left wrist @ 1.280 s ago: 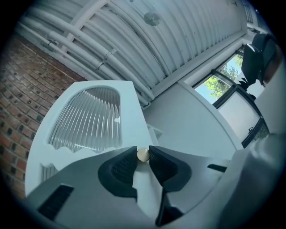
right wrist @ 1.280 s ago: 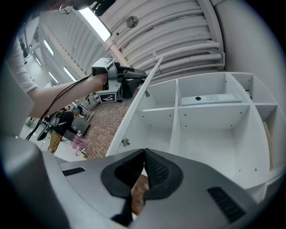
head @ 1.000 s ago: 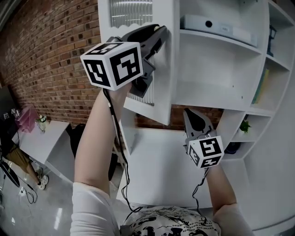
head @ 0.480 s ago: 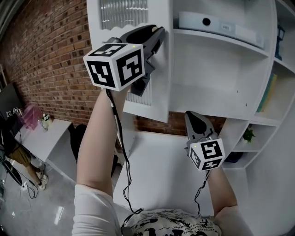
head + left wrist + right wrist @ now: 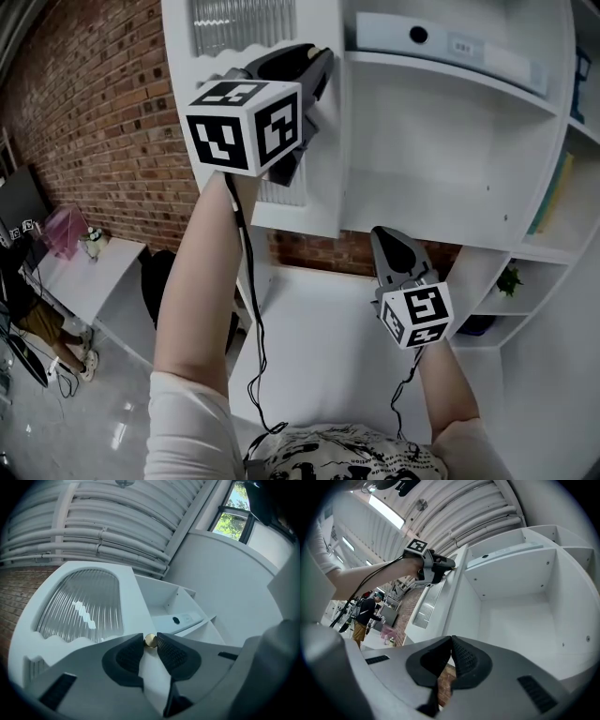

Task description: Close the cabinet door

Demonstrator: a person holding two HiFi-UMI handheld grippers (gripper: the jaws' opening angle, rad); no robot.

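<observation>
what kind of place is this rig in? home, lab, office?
Probably an office or loft-style workspace rather than a home: a white shelf unit holding what looks like a file binder, a bare brick wall, and exposed pipes on the ceiling.

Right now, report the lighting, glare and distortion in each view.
Head view: evenly lit, sharp, shelf edges bowed by the wide lens. Left gripper view: dark round border, window bright, knob crisp. Right gripper view: ceiling light blown out, same round border.
</observation>
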